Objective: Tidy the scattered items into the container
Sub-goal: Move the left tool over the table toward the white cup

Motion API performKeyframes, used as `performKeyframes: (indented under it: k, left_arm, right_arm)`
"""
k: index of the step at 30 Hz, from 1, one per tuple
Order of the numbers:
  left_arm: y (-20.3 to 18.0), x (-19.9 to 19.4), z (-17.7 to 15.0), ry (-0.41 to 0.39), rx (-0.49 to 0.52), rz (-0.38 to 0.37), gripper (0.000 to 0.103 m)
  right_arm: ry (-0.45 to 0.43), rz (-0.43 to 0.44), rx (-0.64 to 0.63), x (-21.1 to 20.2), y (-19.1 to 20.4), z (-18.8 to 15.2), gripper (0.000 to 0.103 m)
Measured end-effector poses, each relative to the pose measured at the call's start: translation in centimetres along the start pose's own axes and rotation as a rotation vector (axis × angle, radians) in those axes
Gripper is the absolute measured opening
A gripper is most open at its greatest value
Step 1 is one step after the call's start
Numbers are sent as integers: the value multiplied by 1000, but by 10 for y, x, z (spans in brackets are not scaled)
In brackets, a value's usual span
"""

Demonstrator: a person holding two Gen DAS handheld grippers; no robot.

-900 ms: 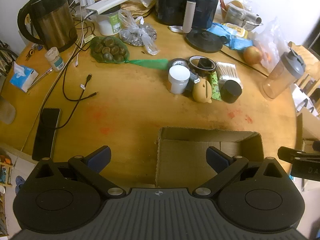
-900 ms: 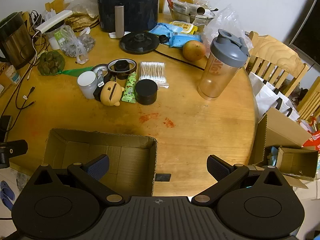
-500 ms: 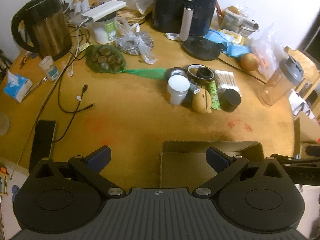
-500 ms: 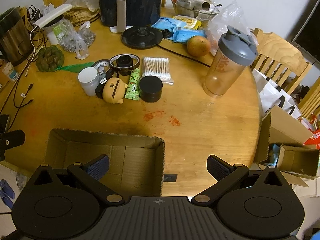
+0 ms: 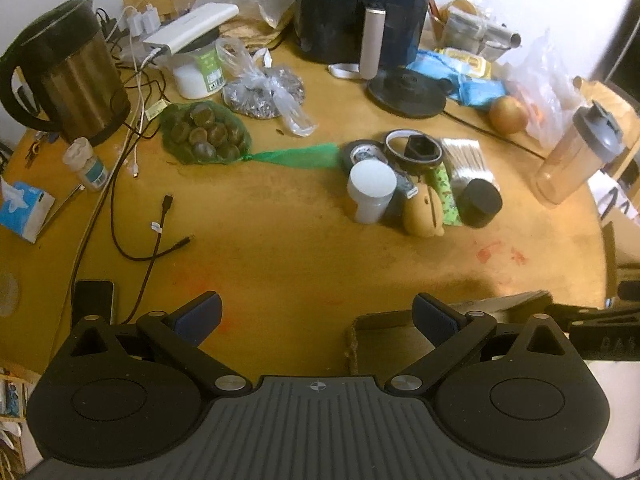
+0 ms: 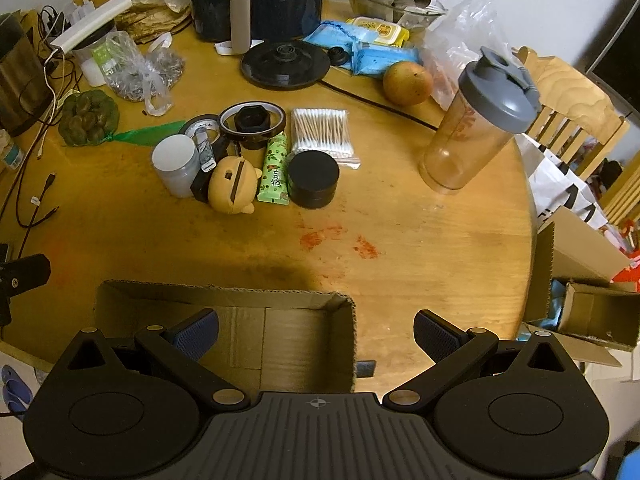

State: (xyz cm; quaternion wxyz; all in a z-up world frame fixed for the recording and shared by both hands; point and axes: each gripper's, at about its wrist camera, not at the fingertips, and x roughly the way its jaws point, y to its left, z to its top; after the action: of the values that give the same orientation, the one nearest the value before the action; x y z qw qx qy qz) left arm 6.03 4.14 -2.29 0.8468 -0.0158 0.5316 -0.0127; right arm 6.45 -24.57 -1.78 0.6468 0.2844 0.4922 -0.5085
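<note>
An open cardboard box [image 6: 224,296] [image 5: 400,320] sits at the near edge of a round wooden table [image 6: 400,240]. Beyond it lies a cluster: white jar [image 6: 176,164] [image 5: 370,190], tan toy figure [image 6: 232,184] [image 5: 422,212], green packet [image 6: 274,168], black round jar [image 6: 313,178] [image 5: 480,202], cotton swab pack [image 6: 322,134], tape rolls [image 6: 252,120]. My left gripper [image 5: 316,316] hovers open above the table, left of the box. My right gripper [image 6: 316,330] hovers open over the box's right wall. Both hold nothing.
A kettle [image 5: 68,76], air fryer [image 5: 360,4], cables [image 5: 132,216], phone [image 5: 94,296], netted bag of nuts [image 5: 204,134], shaker bottle [image 6: 480,120], an orange [image 6: 408,82] and wipes crowd the far table. Chairs and cardboard boxes [image 6: 580,280] stand to the right.
Both grippers have pulled back and risen from the table; the box has slid lower in both views. Both pairs of jaws stay wide.
</note>
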Motion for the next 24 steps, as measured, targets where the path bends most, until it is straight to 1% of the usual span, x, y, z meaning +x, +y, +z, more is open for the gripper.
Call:
performKeyframes:
  k: [5,9,13,19,24]
  left_arm:
    - [6,9,8,23,18,23,103]
    - [7,11,18,18,42,36,103]
    - [6,14,28,16,55,31,103]
    - [-4,16,36,17,68,33,103]
    - [-16,11,38,15,68,65,103]
  right_arm:
    - [12,-9,9,6,8,7,103]
    - [20,-16,19,9,12,13,103]
    - [24,-31,32,10,14,18,103]
    - [13,-45,34,8,8,27,103]
    - [-1,-26,16,8,3,33,103]
